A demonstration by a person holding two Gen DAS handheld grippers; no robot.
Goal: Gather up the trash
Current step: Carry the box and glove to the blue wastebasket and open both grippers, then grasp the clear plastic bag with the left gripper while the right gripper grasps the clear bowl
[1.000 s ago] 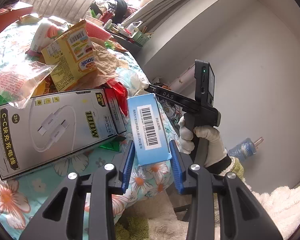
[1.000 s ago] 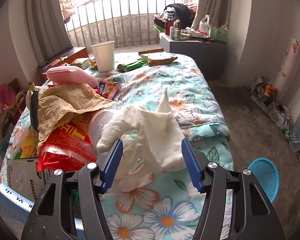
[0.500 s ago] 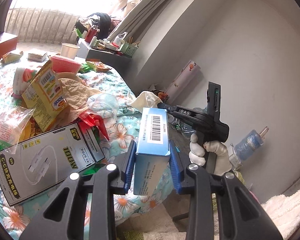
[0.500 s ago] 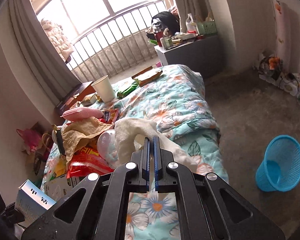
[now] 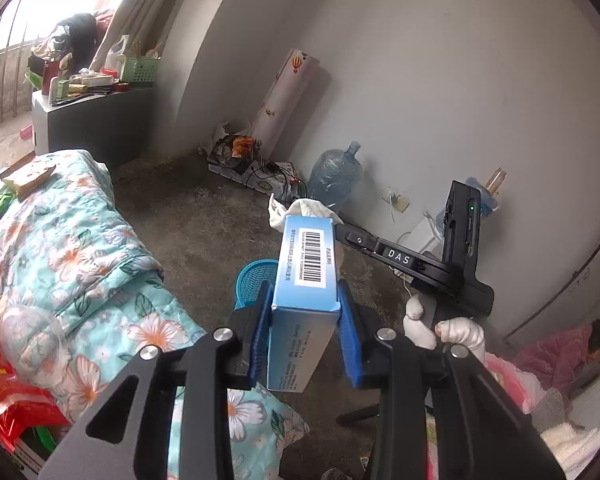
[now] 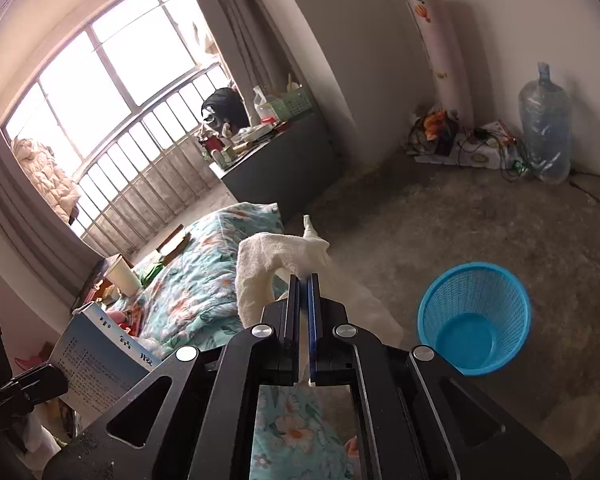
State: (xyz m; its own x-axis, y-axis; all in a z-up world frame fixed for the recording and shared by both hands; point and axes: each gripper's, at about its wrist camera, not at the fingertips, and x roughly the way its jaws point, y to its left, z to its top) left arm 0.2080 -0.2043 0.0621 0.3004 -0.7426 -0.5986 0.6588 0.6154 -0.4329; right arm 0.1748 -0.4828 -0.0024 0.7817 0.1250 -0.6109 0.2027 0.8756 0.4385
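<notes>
Above the concrete floor, one left gripper (image 5: 304, 336) clamps one blue barcoded carton (image 5: 306, 280); one right gripper (image 6: 304, 300) pinches one white crumpled cloth (image 6: 272, 264); one blue mesh basket (image 6: 474, 316), partly hidden.

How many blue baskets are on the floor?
1. The blue basket stands on the bare floor beside the bed; in the left view the blue box partly hides it. Others may be out of view.

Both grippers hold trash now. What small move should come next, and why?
Probably carry both on until they are above the blue basket, then open. The left gripper clamps the blue box, the right gripper pinches the white cloth, and the basket stands empty on the floor.
</notes>
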